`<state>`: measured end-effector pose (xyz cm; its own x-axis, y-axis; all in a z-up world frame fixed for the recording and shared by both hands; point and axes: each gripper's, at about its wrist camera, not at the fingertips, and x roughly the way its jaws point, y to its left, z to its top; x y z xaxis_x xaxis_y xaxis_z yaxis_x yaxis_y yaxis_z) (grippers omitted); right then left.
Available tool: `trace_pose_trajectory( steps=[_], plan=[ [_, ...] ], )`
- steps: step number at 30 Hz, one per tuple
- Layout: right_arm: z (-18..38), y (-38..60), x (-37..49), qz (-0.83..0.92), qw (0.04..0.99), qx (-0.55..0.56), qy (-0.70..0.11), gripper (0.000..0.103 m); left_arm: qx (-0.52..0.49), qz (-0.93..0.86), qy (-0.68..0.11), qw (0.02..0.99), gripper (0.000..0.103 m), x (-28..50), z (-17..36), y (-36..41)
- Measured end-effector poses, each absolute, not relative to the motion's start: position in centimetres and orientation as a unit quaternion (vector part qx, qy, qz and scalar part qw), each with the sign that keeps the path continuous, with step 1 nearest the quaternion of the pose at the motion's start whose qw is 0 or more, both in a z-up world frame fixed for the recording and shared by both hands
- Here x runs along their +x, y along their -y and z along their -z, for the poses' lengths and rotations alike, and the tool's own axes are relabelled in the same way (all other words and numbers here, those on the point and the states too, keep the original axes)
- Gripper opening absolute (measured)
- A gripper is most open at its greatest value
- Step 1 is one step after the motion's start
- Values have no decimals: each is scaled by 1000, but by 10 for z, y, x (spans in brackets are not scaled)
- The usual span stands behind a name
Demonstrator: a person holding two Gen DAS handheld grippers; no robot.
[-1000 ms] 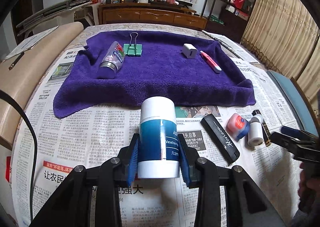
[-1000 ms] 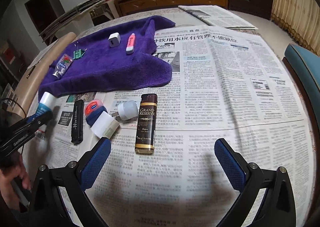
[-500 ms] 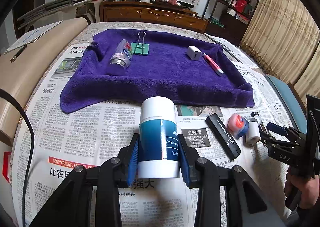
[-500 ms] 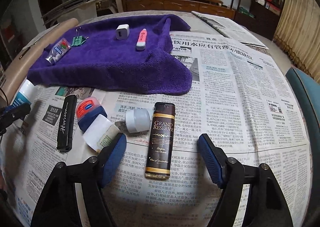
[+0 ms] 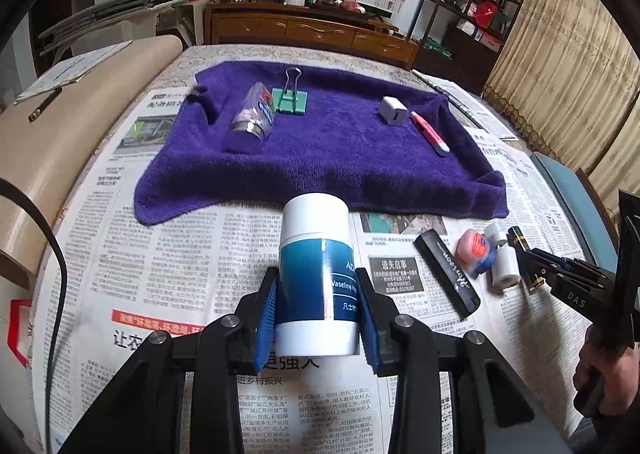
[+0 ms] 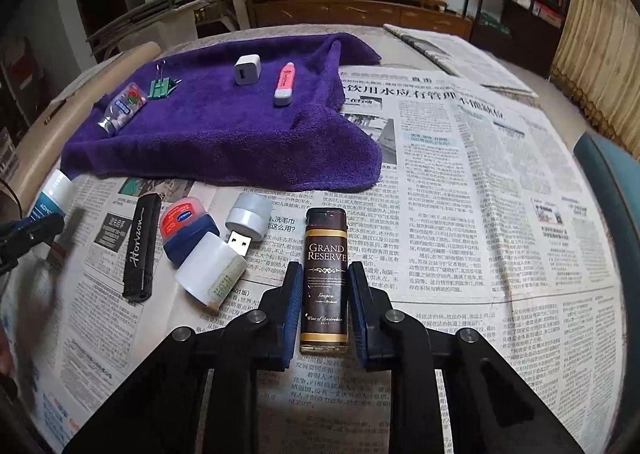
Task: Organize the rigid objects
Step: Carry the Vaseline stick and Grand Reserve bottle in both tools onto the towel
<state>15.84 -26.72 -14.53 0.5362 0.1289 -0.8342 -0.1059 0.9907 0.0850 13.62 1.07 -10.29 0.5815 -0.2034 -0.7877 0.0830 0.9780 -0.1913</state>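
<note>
Right gripper (image 6: 324,312) has closed in over the last second: our blue pads were spread wide on bare newspaper, now they sit tight against both sides of the Grand Reserve lighter (image 6: 325,274), which lies flat on the paper, so we judge the grasp as made or nearly so, lift not started. Left gripper (image 5: 318,318) unchanged, clamped on the white-and-blue Vaseline jar (image 5: 318,274), held upright above the newspaper (image 5: 160,254) short of the purple towel (image 5: 320,158). The towel looks like the drop zone: it already holds a small clear bottle (image 5: 254,114), green binder clip (image 5: 290,98), white charger cube (image 5: 393,110) and pink highlighter (image 5: 430,130). Waiting on the paper beside the lighter: black Horizon case (image 6: 140,246), red-lidded tin (image 6: 184,226), white roll (image 6: 210,270), USB plug light (image 6: 246,222). Surface is a big table covered in newspaper sheets; behind it a wooden sideboard (image 5: 312,30), shelving, curtains on the right.
</note>
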Motion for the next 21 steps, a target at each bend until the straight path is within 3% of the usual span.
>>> trace_pose_trajectory(
  steps=[21],
  plan=[
    [92, 265, 173, -82, 889, 48, -448, 23, -68, 88, -436, 893, 34, 184, 67, -18]
  ],
)
